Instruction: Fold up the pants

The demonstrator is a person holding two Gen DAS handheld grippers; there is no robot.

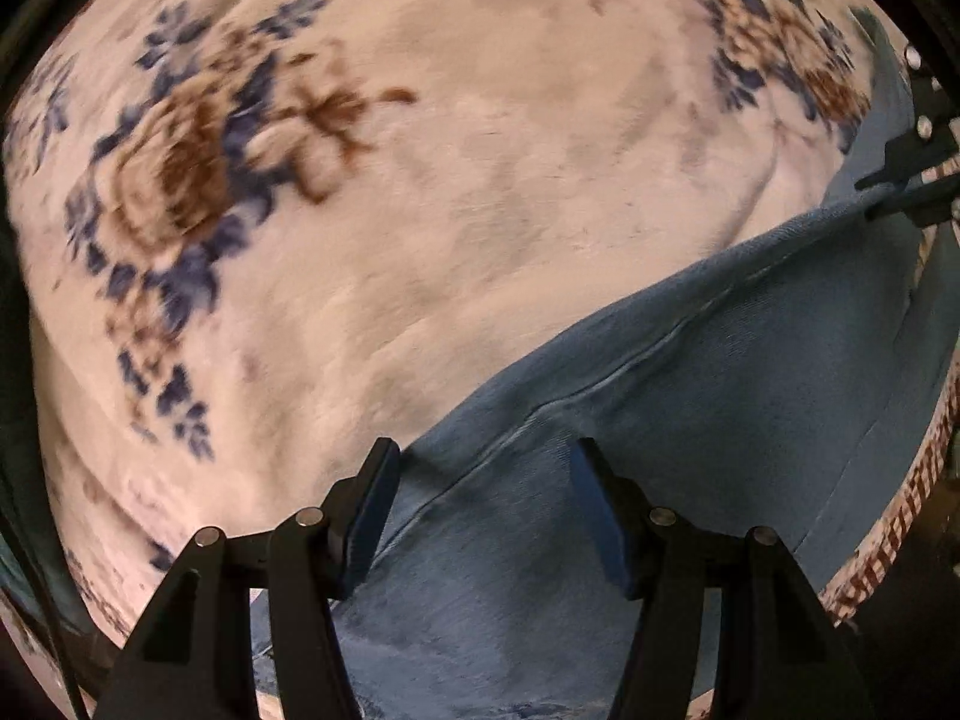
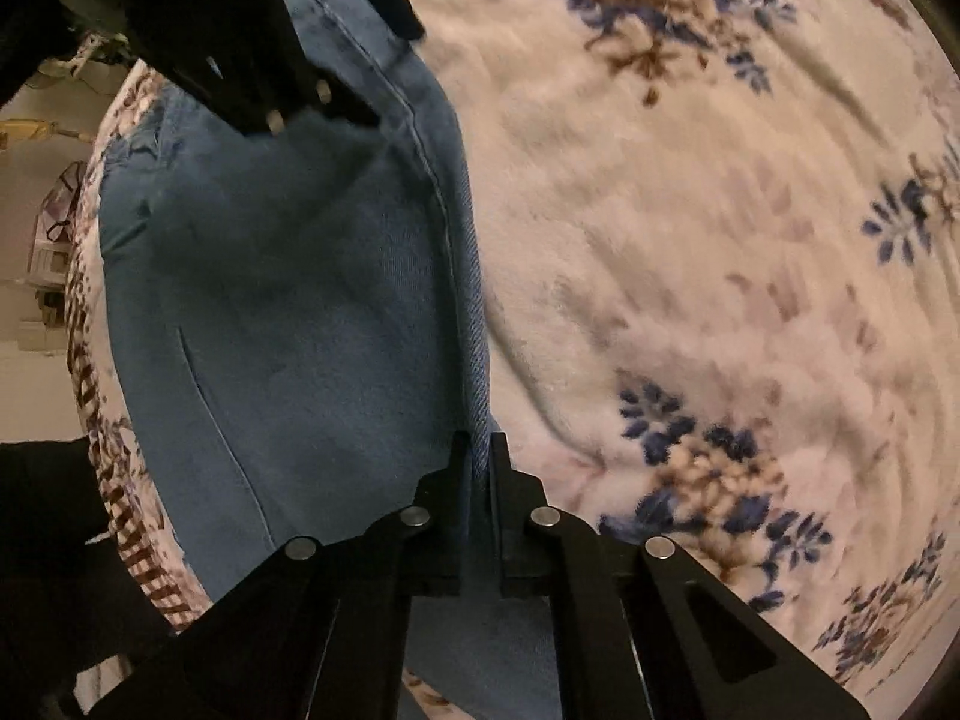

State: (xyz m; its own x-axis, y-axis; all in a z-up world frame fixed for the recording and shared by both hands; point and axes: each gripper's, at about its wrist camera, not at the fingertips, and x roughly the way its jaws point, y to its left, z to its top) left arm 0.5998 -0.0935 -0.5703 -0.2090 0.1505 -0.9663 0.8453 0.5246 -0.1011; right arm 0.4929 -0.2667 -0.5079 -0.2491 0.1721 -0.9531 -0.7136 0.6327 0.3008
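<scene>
Blue denim pants [image 1: 690, 420] lie on a floral blanket [image 1: 450, 210], near its edge. My left gripper [image 1: 480, 462] is open, its two fingers astride the pants' seam, low over the cloth. My right gripper [image 2: 478, 444] is shut on the seam edge of the pants [image 2: 288, 300] and lifts it a little. The right gripper also shows at the right edge of the left wrist view [image 1: 870, 198], pinching the cloth. The left gripper shows at the top left of the right wrist view [image 2: 360, 42], over the pants.
The cream blanket with blue and brown flowers [image 2: 690, 270] covers the bed. The bed's edge with a brown checked border [image 2: 90, 360] runs along the pants' far side. Beyond it is the room floor [image 2: 24, 330].
</scene>
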